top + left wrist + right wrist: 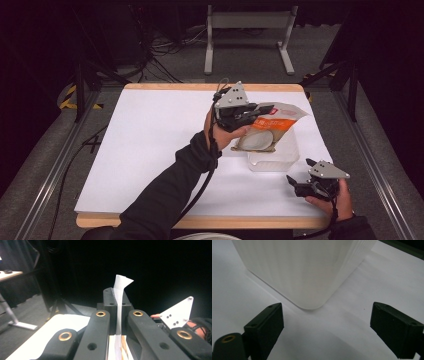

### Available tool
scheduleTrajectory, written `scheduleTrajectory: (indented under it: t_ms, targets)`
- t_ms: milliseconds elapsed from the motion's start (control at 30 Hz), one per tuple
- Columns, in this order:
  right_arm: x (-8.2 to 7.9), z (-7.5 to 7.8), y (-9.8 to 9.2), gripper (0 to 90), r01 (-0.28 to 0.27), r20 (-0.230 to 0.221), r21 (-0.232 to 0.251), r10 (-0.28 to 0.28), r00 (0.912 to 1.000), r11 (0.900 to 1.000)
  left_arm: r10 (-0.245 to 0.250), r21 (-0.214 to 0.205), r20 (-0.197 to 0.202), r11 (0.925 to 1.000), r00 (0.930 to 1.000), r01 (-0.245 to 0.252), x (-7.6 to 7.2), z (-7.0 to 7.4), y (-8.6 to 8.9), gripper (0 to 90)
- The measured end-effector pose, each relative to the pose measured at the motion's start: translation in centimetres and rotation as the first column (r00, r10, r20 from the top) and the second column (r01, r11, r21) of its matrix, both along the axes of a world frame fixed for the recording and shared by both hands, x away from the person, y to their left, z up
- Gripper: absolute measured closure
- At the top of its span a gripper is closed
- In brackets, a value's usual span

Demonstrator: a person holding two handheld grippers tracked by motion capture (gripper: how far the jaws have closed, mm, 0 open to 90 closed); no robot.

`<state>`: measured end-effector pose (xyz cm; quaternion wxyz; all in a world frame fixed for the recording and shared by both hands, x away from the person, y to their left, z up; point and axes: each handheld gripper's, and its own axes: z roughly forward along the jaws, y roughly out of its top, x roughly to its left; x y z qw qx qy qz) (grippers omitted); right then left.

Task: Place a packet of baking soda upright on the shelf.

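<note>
An orange-and-white pouch [267, 131] with a round clear window hangs in the air over the table's right half, my left gripper [257, 111] shut on its top edge. In the left gripper view the pouch's white edge [119, 305] stands pinched between the two black jaws. Under the pouch sits a clear plastic container [275, 157] on the white table. My right gripper [299, 175] rests low at the front right, open, its jaws pointing at the container. The right gripper view has the container's rounded corner [312, 277] close ahead, between and beyond the spread jaws.
The white tabletop [150, 150] has a wooden rim and spreads wide to the left of the arms. A grey metal stand [247, 30] is on the floor behind the table. Cables lie on the floor at the back left.
</note>
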<state>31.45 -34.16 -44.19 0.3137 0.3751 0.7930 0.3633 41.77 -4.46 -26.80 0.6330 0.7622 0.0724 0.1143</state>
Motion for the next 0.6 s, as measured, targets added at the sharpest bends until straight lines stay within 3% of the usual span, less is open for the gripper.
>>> scheduleTrajectory:
  t_ms: [367,600]
  targets:
    - [-0.1,0.0,-0.1,12.1,-0.003,0.000,0.002,0.003,1.0000,1.0000,-0.046,-0.009,-0.021,0.9989,0.9987,0.046,0.0,-0.4,-4.1,89.9]
    - [-0.1,0.0,-0.2,12.1,-0.005,0.000,0.005,0.005,1.0000,1.0000,-0.071,-0.032,-0.055,0.9971,0.9959,0.070,0.1,-2.1,-5.6,89.8]
